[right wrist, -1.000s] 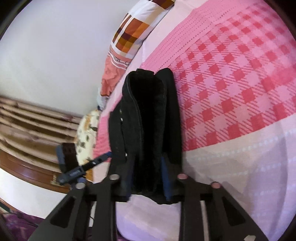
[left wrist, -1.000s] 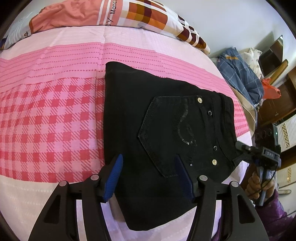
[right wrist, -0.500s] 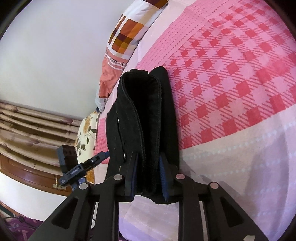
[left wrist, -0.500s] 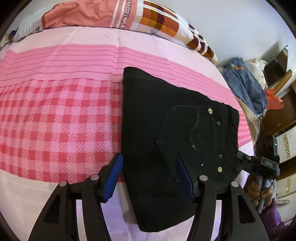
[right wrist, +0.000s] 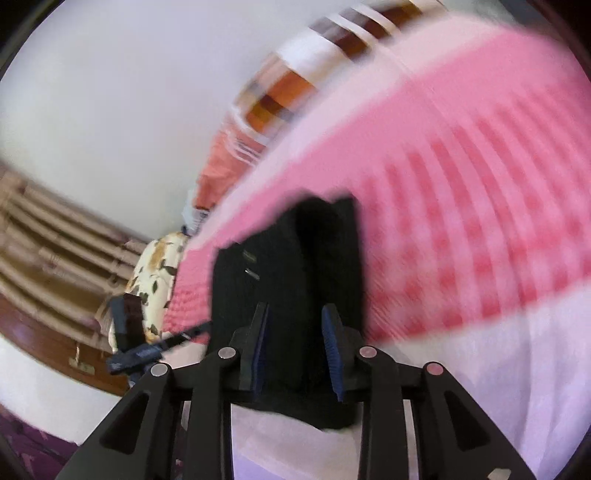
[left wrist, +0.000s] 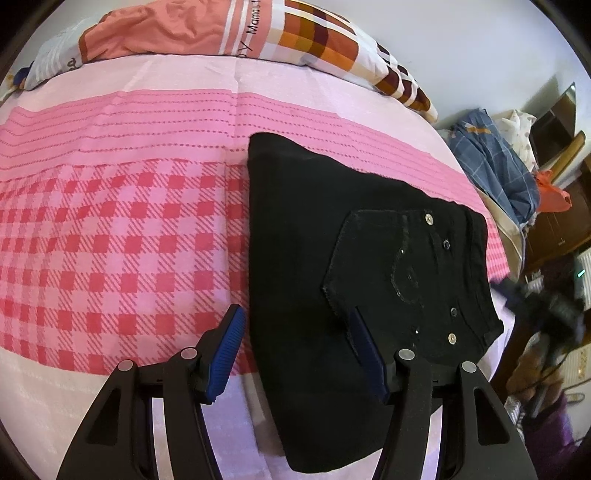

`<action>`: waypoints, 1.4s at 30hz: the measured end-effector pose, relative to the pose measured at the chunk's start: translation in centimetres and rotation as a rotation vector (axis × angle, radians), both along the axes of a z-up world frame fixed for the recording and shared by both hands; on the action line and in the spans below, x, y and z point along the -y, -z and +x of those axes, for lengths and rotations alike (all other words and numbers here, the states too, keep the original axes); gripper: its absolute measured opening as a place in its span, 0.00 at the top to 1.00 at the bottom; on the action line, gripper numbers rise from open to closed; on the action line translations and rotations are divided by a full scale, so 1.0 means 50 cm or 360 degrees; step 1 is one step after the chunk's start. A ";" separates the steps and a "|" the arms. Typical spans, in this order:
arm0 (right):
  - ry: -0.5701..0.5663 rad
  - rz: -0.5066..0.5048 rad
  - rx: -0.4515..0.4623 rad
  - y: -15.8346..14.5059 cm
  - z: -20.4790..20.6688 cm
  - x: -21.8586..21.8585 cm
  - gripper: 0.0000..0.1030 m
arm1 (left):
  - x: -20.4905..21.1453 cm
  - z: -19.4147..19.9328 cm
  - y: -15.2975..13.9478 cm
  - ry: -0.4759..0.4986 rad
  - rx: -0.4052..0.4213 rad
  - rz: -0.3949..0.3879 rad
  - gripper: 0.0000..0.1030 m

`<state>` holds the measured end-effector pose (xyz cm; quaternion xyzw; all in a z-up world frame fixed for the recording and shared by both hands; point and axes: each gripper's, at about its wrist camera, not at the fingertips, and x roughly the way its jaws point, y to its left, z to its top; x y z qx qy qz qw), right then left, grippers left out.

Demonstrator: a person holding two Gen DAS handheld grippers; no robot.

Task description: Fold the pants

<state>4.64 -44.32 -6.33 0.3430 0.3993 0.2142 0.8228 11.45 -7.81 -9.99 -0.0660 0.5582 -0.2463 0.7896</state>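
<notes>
The black pants (left wrist: 332,266) lie folded flat on the pink checked bed sheet (left wrist: 122,240), back pocket with studs facing up. My left gripper (left wrist: 295,343) is open above their near left edge, empty. In the blurred right wrist view, the pants (right wrist: 291,258) show end-on as a thick folded stack. My right gripper (right wrist: 295,350) stands open around the stack's near end, its blue pads apart from the cloth. The right gripper also shows blurred at the bed's right edge in the left wrist view (left wrist: 554,310).
A patterned pillow (left wrist: 258,33) lies along the far edge of the bed. Clothes (left wrist: 495,162) are piled on furniture to the right. A wooden headboard (right wrist: 48,258) and a floral cushion (right wrist: 159,273) show past the bed's end.
My right gripper has opened and let go of the pants' end, and its view is swinging fast. My left gripper has shifted left and stays open.
</notes>
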 end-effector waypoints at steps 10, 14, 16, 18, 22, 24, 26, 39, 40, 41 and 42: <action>-0.0651 -0.0390 0.0077 -0.074 0.285 -0.280 0.73 | -0.003 -0.023 0.022 0.0013 -0.0014 -0.0056 0.40; -0.0827 -0.0483 0.0005 -0.043 0.363 -0.375 0.69 | -0.010 -0.040 0.029 0.0020 0.0007 -0.0093 0.39; -0.0893 -0.0523 -0.0042 -0.022 0.388 -0.417 0.66 | -0.012 -0.045 0.030 0.0023 0.0020 -0.0105 0.39; -0.0954 -0.0594 -0.0075 0.000 0.405 -0.458 0.65 | -0.015 -0.052 0.031 0.0024 0.0036 -0.0116 0.37; -0.1001 -0.0827 -0.0125 0.040 0.430 -0.513 0.64 | -0.019 -0.078 0.039 0.0035 0.0054 -0.0138 0.34; -0.0995 -0.0858 -0.0138 0.051 0.441 -0.512 0.64 | -0.017 -0.086 0.042 0.0046 0.0055 -0.0147 0.32; -0.0989 -0.0841 -0.0136 0.056 0.445 -0.504 0.64 | -0.014 -0.088 0.045 0.0047 0.0051 -0.0164 0.31; -0.0896 -0.0551 -0.0230 0.080 0.493 -0.442 0.56 | -0.002 -0.079 0.048 0.0085 0.0063 -0.0202 0.24; -0.0892 -0.0518 -0.0240 0.079 0.497 -0.433 0.56 | -0.003 -0.076 0.048 0.0084 0.0060 -0.0211 0.24; -0.0869 -0.0506 -0.0246 0.077 0.501 -0.424 0.55 | -0.005 -0.075 0.050 0.0081 0.0057 -0.0222 0.24; -0.0827 -0.0508 -0.0250 0.074 0.506 -0.413 0.54 | -0.008 -0.074 0.050 0.0075 0.0054 -0.0233 0.24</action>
